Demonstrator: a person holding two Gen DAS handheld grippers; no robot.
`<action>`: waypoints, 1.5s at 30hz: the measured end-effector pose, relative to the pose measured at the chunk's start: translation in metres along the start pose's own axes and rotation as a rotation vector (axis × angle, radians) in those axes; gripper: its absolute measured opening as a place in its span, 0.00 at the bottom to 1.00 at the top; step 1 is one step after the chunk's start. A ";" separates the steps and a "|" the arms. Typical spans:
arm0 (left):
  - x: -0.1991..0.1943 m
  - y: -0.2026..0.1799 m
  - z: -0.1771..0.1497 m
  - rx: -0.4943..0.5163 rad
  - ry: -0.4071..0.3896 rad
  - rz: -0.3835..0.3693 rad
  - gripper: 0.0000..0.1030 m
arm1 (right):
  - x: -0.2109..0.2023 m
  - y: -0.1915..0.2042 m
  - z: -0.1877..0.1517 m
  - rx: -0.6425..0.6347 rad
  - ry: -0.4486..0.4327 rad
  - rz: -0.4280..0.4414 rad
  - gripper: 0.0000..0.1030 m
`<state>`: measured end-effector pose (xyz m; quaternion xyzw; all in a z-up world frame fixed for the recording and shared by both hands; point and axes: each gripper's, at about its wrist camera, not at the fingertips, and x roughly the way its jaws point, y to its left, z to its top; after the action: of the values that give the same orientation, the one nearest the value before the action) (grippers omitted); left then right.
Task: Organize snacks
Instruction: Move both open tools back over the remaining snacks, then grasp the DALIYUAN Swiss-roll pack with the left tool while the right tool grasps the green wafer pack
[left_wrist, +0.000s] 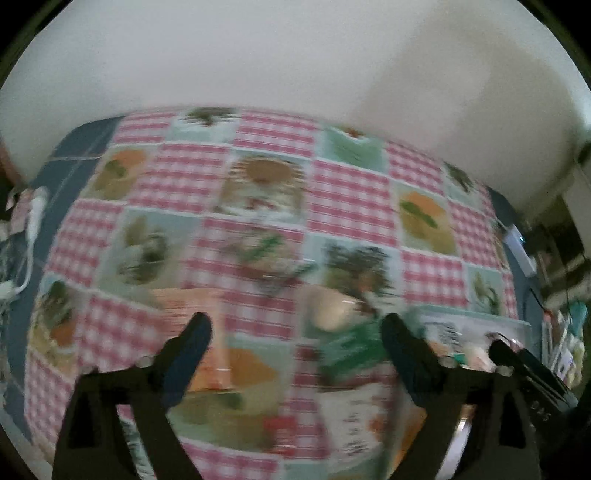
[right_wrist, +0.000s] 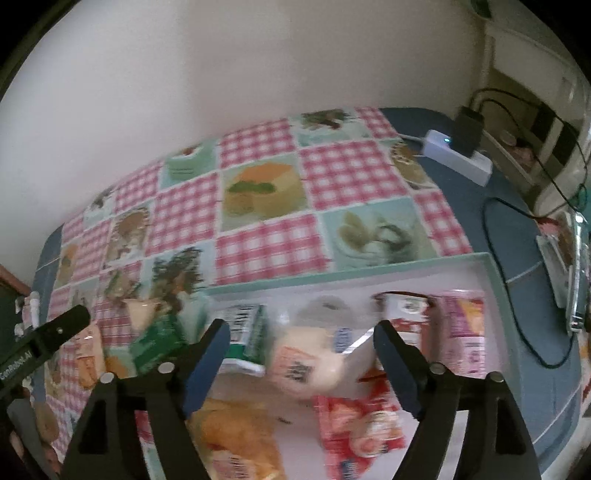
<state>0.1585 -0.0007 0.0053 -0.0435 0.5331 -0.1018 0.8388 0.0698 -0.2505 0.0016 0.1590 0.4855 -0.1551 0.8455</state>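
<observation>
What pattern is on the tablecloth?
Pink gingham squares alternating with food pictures on the tablecloth; right wrist view is clearest.

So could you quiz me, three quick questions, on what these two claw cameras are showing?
1. True or false: the right claw grips a packet.
2. What holds most of the snacks? A) the shallow tray B) a bowl C) a basket
3. Fill in: the tablecloth's checks are white and ____.

Key: 1 false, its jaws stand open and empty, like the left claw's. 2 A. 3 pink.
</observation>
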 end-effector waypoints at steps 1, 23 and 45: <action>-0.002 0.012 0.001 -0.020 -0.004 0.006 0.92 | 0.000 0.007 -0.001 -0.007 0.000 0.008 0.83; 0.011 0.127 -0.008 -0.237 0.026 0.044 0.92 | 0.034 0.128 -0.024 -0.244 0.058 0.120 0.83; 0.079 0.094 -0.022 -0.193 0.197 -0.026 0.92 | 0.081 0.144 -0.037 -0.331 0.111 0.068 0.84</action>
<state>0.1823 0.0748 -0.0911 -0.1207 0.6197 -0.0645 0.7728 0.1403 -0.1142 -0.0698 0.0425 0.5446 -0.0352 0.8368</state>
